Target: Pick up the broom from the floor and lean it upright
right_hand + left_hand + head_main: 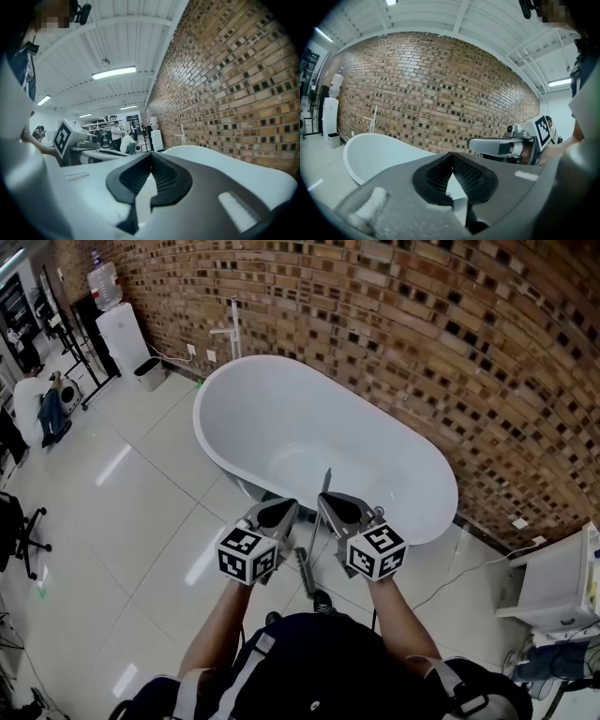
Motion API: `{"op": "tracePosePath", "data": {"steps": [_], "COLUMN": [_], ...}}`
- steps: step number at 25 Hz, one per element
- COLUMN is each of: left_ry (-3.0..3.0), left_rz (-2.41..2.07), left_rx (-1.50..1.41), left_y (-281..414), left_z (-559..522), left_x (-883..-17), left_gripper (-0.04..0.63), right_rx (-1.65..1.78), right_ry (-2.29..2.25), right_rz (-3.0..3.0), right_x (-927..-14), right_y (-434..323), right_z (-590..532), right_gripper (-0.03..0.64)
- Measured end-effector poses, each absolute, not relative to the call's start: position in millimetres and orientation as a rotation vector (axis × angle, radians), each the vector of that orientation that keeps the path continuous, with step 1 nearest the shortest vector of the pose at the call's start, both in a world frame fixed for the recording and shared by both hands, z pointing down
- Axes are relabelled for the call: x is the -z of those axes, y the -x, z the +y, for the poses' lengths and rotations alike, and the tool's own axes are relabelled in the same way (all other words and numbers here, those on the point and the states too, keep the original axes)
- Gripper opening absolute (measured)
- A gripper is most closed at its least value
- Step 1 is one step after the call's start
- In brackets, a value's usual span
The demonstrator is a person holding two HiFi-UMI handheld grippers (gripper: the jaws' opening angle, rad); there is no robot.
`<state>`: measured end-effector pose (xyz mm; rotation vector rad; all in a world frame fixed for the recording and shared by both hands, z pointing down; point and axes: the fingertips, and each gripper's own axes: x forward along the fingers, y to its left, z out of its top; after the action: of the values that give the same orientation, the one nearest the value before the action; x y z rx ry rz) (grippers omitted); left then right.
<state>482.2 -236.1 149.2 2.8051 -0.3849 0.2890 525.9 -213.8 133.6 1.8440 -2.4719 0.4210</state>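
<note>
"Starting with the biggest thing: what's behind the tub (281,418)?"

"A brick wall (450,352), running along the tub's far side. A pale tiled floor (122,521) spreads left of the tub and along its near side."

"And the furniture?"

"A white cabinet (562,587) stands right of the tub, by its near end. A dispenser (122,334) stands against the wall well left of the tub's far end. A bin (148,373) sits beside it, on the side nearer the tub. A person (37,409) is down low, farther left of the tub again."

"The two claws?"

"They're side by side at the tub's near rim, both pointing toward the tub. The left gripper (284,509) has its jaws closed tip to tip and is empty. The right gripper (328,502) is the same, pressed together on itself."

"So where's the broom (304,570)?"

"In neither claw. A grey striped piece of it sits on the floor just this side of the tub, between the two grippers. A thin dark handle (328,479) shows past the right gripper's tip, over the tub's near rim. I can't tell whether it touches the rim."
</note>
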Motion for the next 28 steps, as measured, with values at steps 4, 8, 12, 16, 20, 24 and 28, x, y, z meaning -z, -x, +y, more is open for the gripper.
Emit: {"op": "tracePosePath", "data": {"steps": [4,8,12,16,20,24,28], "left_ry": [-2.835,-2.847,-2.848,-2.840,-2.837,-2.839,-2.840], "left_rz": [-0.360,-0.355,-0.363,-0.370,-0.364,-0.351,-0.347], "left_rx": [-0.237,-0.197,-0.175,-0.180,-0.178,-0.181,-0.184], "left_y": [-480.1,-475.9,-471.8,-467.4,-466.1,-467.2,-466.4], "left_z": [-235.2,-237.9,-239.8,-241.0,-242.8,-243.2,-243.7], "left_x": [-128.9,-115.5,-109.4,-109.8,-110.1,-111.4,-110.9], "left_gripper": [0.002,0.002,0.002,0.002,0.002,0.002,0.002], "right_rx": [-0.364,-0.354,-0.348,-0.344,-0.347,-0.348,-0.347], "right_ry": [-1.858,-1.839,-1.833,-1.836,-1.836,-1.845,-1.848], "right_rz": [-2.497,-2.509,-2.513,-2.514,-2.514,-2.507,-2.502], "right_x": [-113.4,-105.9,-102.1,-99.9,-99.6,-100.9,-100.7], "right_y": [-521.2,-515.4,-513.2,-511.5,-510.8,-511.2,-510.7], "right_z": [-213.3,-214.7,-215.1,-216.9,-219.3,-220.8,-222.2], "right_gripper": [0.002,0.002,0.002,0.002,0.002,0.002,0.002]}}
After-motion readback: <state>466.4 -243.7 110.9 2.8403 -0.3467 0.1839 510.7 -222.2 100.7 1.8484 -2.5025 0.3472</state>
